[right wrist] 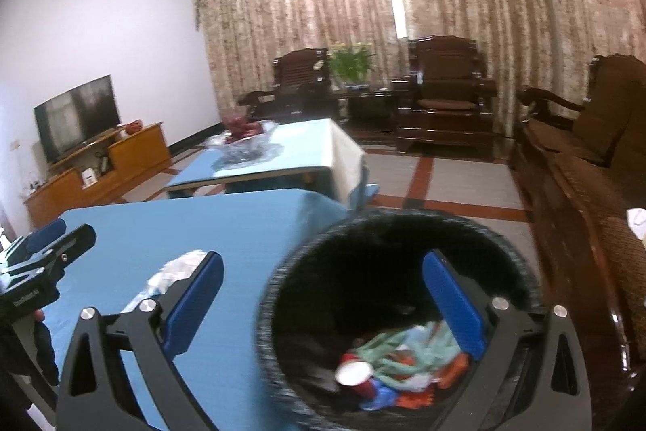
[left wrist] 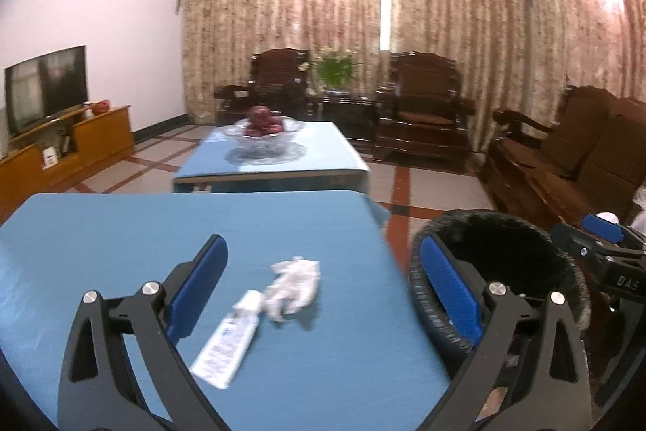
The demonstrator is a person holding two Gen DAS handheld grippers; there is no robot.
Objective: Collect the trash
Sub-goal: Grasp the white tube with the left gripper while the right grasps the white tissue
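A crumpled white wrapper (left wrist: 294,285) and a white tube (left wrist: 226,340) lie side by side on the blue table (left wrist: 161,229). My left gripper (left wrist: 323,289) hovers over them, open, with nothing between its blue pads. To the right of the table stands a black bin (right wrist: 387,310) with several pieces of trash (right wrist: 403,362) inside, among them a red cup (right wrist: 355,374). My right gripper (right wrist: 323,305) is open over the bin's near rim and holds nothing. The wrapper (right wrist: 177,269) also shows in the right wrist view, partly behind the left finger.
A second blue table (left wrist: 274,164) with a glass fruit bowl (left wrist: 264,138) stands farther back. Dark wooden armchairs (left wrist: 420,108) and a sofa (left wrist: 573,156) line the back and right. A TV (left wrist: 44,87) sits on a wooden cabinet at the left. A tiled floor lies between.
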